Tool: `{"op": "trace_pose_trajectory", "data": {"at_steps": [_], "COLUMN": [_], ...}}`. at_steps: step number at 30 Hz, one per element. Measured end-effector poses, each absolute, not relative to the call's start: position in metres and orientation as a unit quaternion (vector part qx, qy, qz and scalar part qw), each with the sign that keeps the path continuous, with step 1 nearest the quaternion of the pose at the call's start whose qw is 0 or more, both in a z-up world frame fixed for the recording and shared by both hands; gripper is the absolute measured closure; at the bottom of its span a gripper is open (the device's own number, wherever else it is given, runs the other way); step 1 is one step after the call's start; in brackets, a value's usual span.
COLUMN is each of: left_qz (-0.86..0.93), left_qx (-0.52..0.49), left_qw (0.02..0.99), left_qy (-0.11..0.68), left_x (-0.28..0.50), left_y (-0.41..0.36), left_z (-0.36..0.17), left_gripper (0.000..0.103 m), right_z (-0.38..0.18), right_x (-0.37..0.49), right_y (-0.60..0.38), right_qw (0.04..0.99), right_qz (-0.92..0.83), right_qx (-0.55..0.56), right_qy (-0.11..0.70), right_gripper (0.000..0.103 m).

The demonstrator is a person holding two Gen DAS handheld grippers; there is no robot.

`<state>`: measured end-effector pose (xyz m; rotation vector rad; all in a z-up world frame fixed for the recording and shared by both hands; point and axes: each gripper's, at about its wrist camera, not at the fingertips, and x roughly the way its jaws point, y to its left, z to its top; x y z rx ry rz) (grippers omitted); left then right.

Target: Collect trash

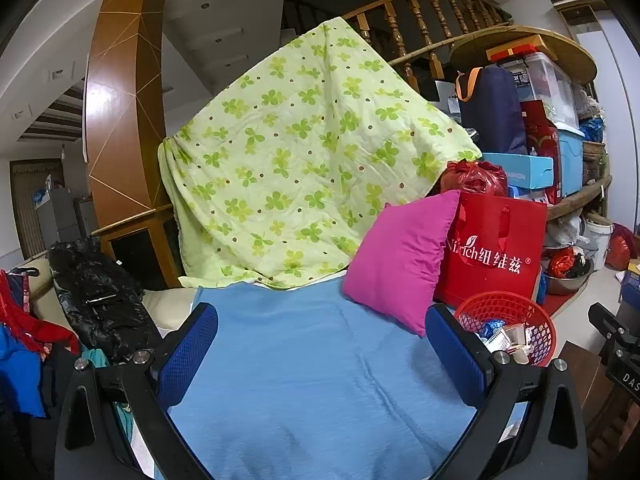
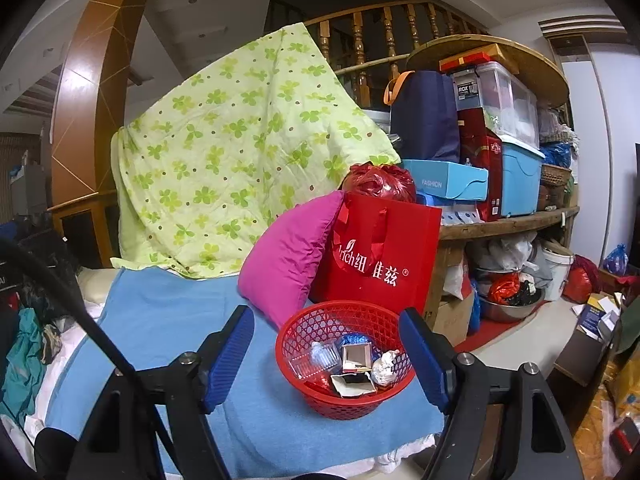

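blue blanket [image 2: 168, 320]: soft and loose under the basket, so a nudge could tip it.
red basket [image 2: 344, 404]: near the blanket's edge, trash inside; may spill.
my right claw [image 2: 326, 360]: wide, empty.
my left claw [image 1: 320, 356]: wide, empty.

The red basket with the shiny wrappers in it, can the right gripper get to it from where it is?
Probably yes. The red basket sits on the blue blanket just ahead of the right gripper, whose fingers stand open and empty. Nothing lies between them; the pink pillow is behind it.
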<state>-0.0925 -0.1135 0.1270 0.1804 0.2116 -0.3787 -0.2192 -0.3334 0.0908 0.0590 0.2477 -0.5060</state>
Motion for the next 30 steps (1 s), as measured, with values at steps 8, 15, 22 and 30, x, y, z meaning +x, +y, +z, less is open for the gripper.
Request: {"op": "trace_pose_trajectory", "data": {"at_steps": [8,15,22,30], "left_qz": [-0.192,-0.195,-0.195,-0.203], "left_qx": [0.091,0.092,0.091,0.095], "left_qw": [0.972,0.971,0.971,0.968], "left_qy": [0.105,0.107,0.107,0.111], "left_x": [-0.094,-0.100,-0.101,-0.106], "left_y": [-0.109,-0.108,-0.109,-0.115], "left_z": [0.127,0.128,0.128,0.127], "left_gripper": [0.000,0.000,0.000,0.000], "right_z": [0.091,0.089,0.088,0.087], "right_x": [-0.219,-0.218,-0.219,-0.221], "right_y": [-0.328,-0.323,-0.324,-0.325], "right_qw": [0.961,0.962,0.962,0.960], "right_qz": [-0.242,-0.233,-0.234,-0.237], "right_qx": [0.026,0.020,0.023,0.024], "right_qy": [0.130,0.138,0.142,0.146], "right_gripper": [0.024,0.024,0.024,0.022]}}
